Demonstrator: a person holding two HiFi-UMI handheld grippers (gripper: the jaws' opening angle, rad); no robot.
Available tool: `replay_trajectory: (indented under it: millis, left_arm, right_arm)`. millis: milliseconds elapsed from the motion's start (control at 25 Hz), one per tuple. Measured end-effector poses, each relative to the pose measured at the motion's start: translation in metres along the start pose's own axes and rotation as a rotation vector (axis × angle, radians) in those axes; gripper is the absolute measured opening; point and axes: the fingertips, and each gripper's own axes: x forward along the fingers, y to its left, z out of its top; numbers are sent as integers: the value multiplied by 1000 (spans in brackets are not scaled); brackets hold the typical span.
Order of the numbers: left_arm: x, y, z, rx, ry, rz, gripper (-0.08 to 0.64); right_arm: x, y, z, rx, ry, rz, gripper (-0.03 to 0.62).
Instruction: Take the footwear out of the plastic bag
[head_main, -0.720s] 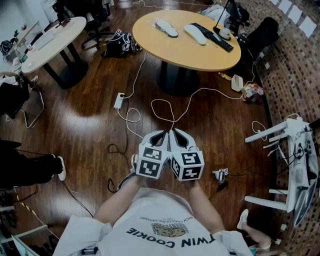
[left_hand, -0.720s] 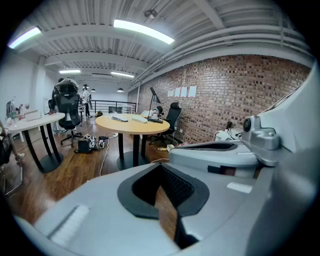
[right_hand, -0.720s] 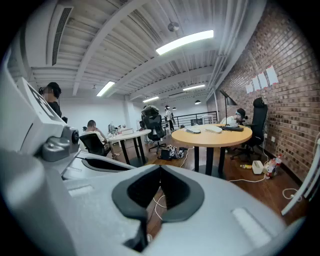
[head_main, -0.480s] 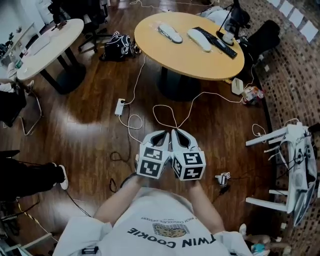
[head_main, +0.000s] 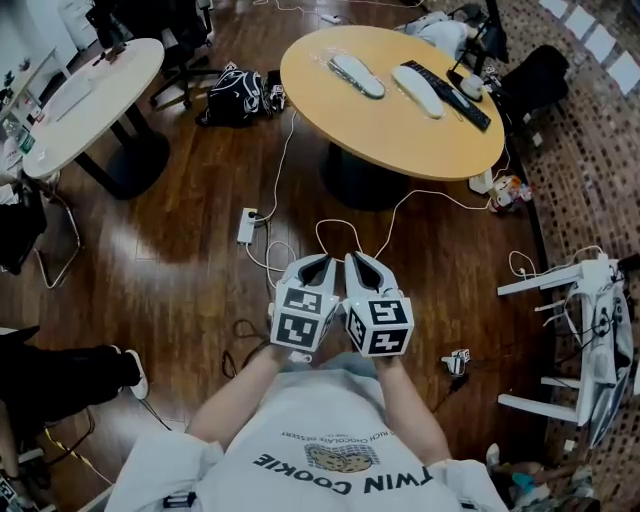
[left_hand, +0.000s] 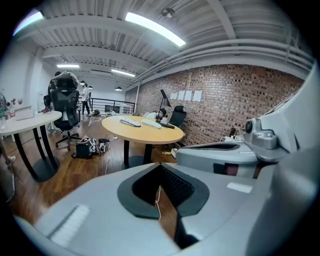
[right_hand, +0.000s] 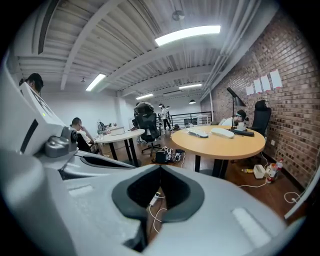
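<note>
Brick-walled room, wood floor (head_main: 180, 200) strewn with cables (head_main: 340, 235); round bench (head_main: 400, 140) ahead. Two pale, flat pieces of footwear (head_main: 357, 75) lie side by side toward its far edge, with a black bar (head_main: 450, 96) along the right edge. The left piece looks wrapped in clear plastic, but I can't make out the bag mouth from here. The left gripper (head_main: 322, 264) and right gripper (head_main: 354, 260) sit side by side over the floor, well short of the bench — fingers (left_hand: 90, 205) pressed together on both, nothing between. Expect a light, floppy load in slick film — pinch a loose bag end, draw the footwear out by the heel.
</note>
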Motion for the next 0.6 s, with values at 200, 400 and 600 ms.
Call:
replay_trajectory:
  millis: [200,400,600]
  left_arm:
    - [9,26,5,-14,10,-9,3]
    - [24,49,12,-23,30,-11,3]
    - [55,71,30,-14,35,2,3]
  right_arm:
    - [25,8,4,3,12,0,2]
    - [55,11,10,14,28,10,2]
    - [93,-5,23,26,22,26,2]
